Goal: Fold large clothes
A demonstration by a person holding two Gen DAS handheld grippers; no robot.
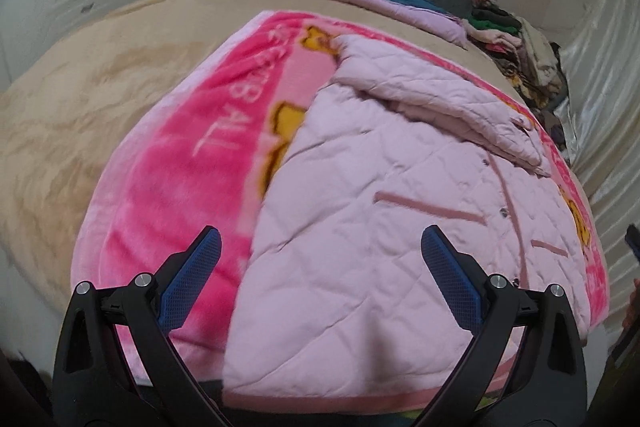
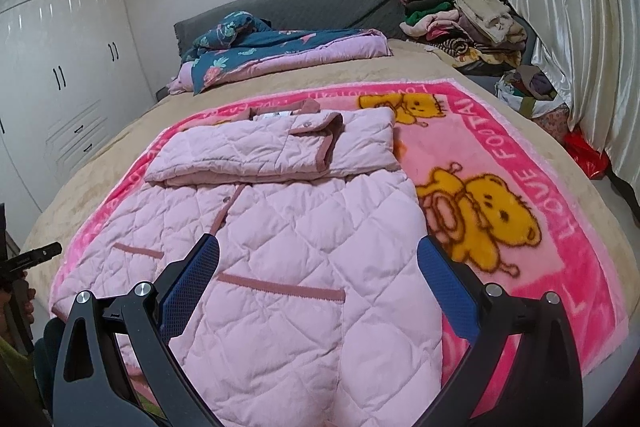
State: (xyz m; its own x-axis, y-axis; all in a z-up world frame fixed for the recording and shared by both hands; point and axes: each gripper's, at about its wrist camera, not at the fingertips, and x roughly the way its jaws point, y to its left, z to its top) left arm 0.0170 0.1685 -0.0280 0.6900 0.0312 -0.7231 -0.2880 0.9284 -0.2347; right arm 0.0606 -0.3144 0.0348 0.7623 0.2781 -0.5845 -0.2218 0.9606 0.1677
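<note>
A pale pink quilted jacket lies front up on a bright pink bear-print blanket. Its sleeves are folded across the chest at the far end. Dark pink pocket trims and a snap placket show on the body. My left gripper hovers open above the jacket's near left hem, with nothing between its blue pads. Over the near right part of the hem, my right gripper is also open and holds nothing. The left gripper's tip shows at the left edge of the right wrist view.
The blanket covers a beige bed. A teal and lilac quilt lies by the grey headboard. A heap of clothes sits at the far right corner, beside a curtain. White wardrobes stand at left.
</note>
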